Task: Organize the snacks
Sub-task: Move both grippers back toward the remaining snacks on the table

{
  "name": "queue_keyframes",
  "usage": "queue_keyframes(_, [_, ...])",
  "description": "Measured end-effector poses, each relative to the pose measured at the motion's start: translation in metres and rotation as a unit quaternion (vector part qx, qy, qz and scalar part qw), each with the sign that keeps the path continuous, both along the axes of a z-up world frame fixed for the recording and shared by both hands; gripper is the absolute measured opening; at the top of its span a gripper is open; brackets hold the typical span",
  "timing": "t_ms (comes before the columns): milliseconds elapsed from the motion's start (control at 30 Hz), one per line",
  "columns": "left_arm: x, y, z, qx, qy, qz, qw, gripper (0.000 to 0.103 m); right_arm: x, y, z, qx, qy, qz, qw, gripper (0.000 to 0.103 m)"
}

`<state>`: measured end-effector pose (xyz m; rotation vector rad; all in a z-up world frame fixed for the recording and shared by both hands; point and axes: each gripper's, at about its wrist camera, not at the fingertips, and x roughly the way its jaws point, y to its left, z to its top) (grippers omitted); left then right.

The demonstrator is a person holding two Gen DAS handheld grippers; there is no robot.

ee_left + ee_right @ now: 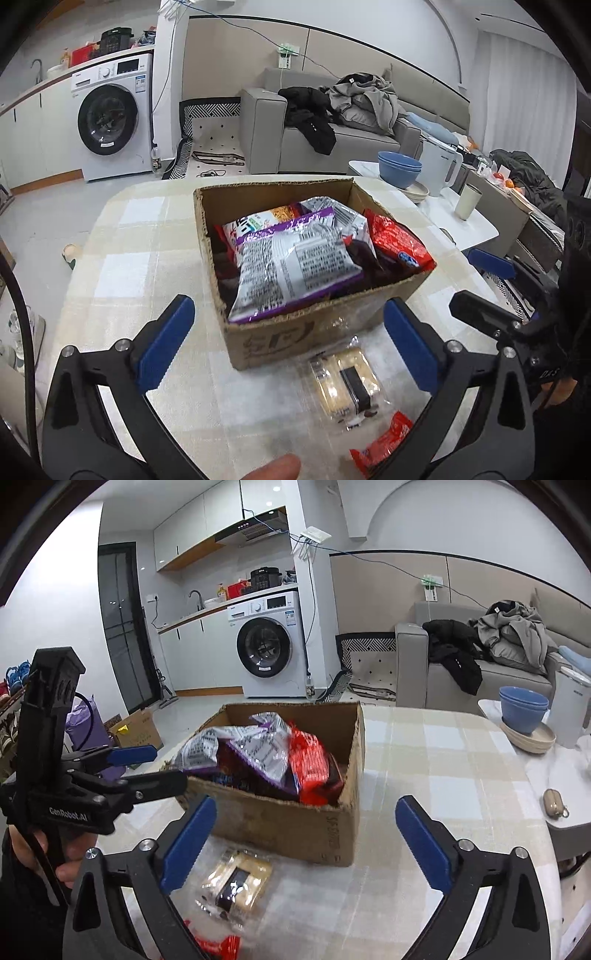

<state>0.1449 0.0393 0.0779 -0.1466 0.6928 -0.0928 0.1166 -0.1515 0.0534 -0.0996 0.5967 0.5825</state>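
1. Nearest, a small red packet (pixel 382 448) lies on the table edge, just below the clear-wrapped biscuit pack (pixel 345 384).
2. The biscuit pack lies just in front of the cardboard box (pixel 280 343), its long axis running near-to-far, slightly slanted.
3. The left gripper (pixel 288 347) stands wide open and empty, the pack low between its fingers; it looks the nearer one.
4. The right gripper (pixel 306 834), also spread wide and empty, has the pack by its left finger (pixel 186 840).
5. The box holds silver, purple and red snack bags (pixel 295 258).
6. The checked tablecloth (pixel 129 266) is flat; beyond are blue bowls (pixel 399 168), a sofa (pixel 295 140) and a washing machine (pixel 110 118).
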Motion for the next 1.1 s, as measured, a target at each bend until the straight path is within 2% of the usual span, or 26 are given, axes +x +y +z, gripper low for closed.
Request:
queue_keyframes(200, [-0.036,0.005,-0.001,-0.007,-0.003,0.008,0.9999,0.102,-0.018,-0.015,-0.005,0.008,0.023,-0.002,1.000,0.102])
queue_keyframes(500, [-0.072,0.003,-0.014,0.011,0.013,0.015,0.9998,0.102,-0.030,-0.021,-0.013,-0.009,0.036,-0.013,0.999,0.102])
queue_keyframes(700, [-0.086,-0.013,-0.023,0.018,0.025,-0.001,0.9995,0.102,-0.038,-0.016,-0.018,-0.036,0.045,0.000,0.998,0.102])
queue_keyframes(833, [-0.096,-0.027,-0.034,0.041,0.038,-0.013,0.9983,0.102,-0.043,-0.019,-0.021,-0.030,0.056,0.003,0.998,0.102])
queue_keyframes(1100, [-0.101,-0.046,-0.045,0.045,0.056,-0.042,0.9965,0.102,-0.049,-0.014,-0.021,-0.038,0.059,0.015,0.997,0.102])
